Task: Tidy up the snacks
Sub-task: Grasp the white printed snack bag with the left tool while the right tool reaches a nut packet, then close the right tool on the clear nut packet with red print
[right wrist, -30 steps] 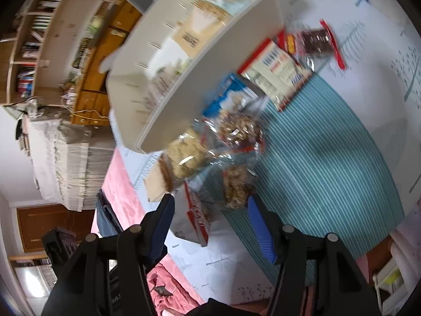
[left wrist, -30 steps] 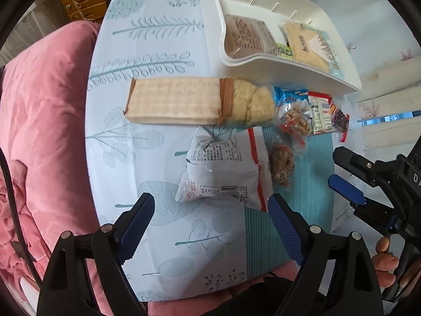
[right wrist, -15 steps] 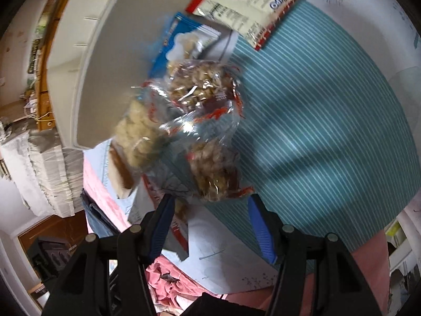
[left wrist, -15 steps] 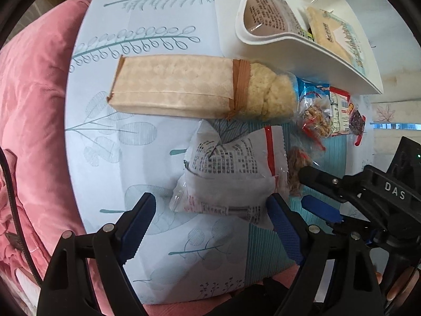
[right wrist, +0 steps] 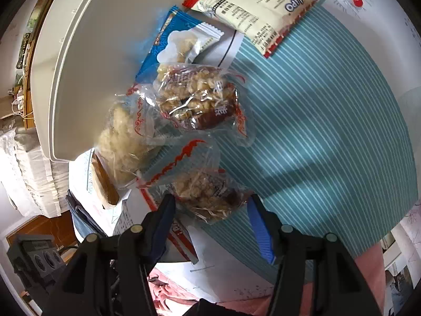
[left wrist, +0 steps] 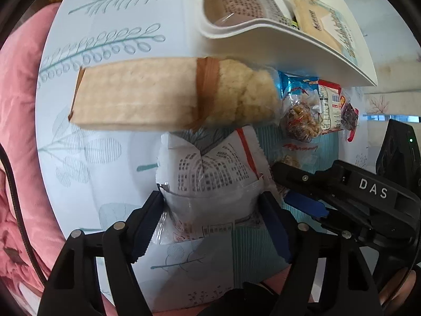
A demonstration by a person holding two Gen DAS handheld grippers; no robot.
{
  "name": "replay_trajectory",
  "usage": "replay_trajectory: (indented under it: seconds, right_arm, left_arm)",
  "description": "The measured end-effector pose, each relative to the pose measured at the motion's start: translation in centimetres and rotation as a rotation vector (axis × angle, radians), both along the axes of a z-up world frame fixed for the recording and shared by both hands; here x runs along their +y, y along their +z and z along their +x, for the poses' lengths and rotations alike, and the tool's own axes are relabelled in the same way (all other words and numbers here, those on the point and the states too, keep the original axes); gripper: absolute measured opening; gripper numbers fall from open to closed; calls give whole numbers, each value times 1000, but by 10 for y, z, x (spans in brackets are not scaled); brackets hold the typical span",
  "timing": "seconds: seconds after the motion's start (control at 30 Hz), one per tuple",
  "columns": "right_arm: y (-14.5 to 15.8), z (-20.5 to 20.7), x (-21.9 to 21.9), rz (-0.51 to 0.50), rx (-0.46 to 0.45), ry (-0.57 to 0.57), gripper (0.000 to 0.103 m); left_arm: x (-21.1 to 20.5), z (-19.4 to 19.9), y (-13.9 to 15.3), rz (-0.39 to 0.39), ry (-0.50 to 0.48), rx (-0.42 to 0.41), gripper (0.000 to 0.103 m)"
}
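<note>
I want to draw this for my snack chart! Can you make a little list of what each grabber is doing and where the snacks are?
Left gripper: jaws have just been closing; pads press the sides of the white bag
Right gripper: open, jaws either side of the clear nut packet
Long cracker pack: lying on the tablecloth, beside the white bin
Inside bin: printed pouch, beige packet
Loose by bin: blue packet, cream-and-red packet
</note>
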State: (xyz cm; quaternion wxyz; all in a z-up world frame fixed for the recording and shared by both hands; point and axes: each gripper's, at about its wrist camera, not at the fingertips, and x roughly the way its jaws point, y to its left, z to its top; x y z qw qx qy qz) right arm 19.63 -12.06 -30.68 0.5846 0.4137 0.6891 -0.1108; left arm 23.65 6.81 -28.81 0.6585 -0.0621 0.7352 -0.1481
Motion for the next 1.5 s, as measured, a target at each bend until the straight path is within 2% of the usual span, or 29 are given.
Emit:
replay_trajectory:
  seconds: [0.37, 0.43, 0.47, 0.6, 1.03, 1.07, 1.1, 1.13, 1.17, 1.5]
  right_arm:
    - [-3, -2, 1, 0, -34, 14, 55]
    - [-4, -8, 0, 3, -38, 16, 52]
    - [-3, -11, 0, 5, -36, 18, 46]
    - [-4, -22, 1, 28, -45, 4, 41]
    - [-5, -72, 19, 24, -39, -15, 39]
    - [-5, -75, 21, 29, -42, -16, 37]
    - [-4, -77, 23, 37, -48, -15, 29]
    - [-2, -80, 25, 51, -63, -15, 9]
    - [0, -81, 27, 58, -67, -7, 0]
    - [13, -94, 28, 53, -122, -27, 0]
  left_arm:
    - [0, 1, -2, -32, 21, 18, 62]
    - [4, -2, 0, -26, 26, 24, 62]
    - [6, -3, 0, -23, 28, 27, 61]
    - [14, -10, 1, -2, 41, 36, 61]
    - [60, -37, 15, 29, 95, 46, 61]
    - [63, -38, 16, 29, 98, 46, 61]
    - [67, -39, 19, 29, 103, 47, 61]
    - [70, -41, 22, 28, 111, 47, 61]
    - [72, -41, 24, 26, 115, 45, 61]
    - [86, -41, 55, 9, 136, -18, 61]
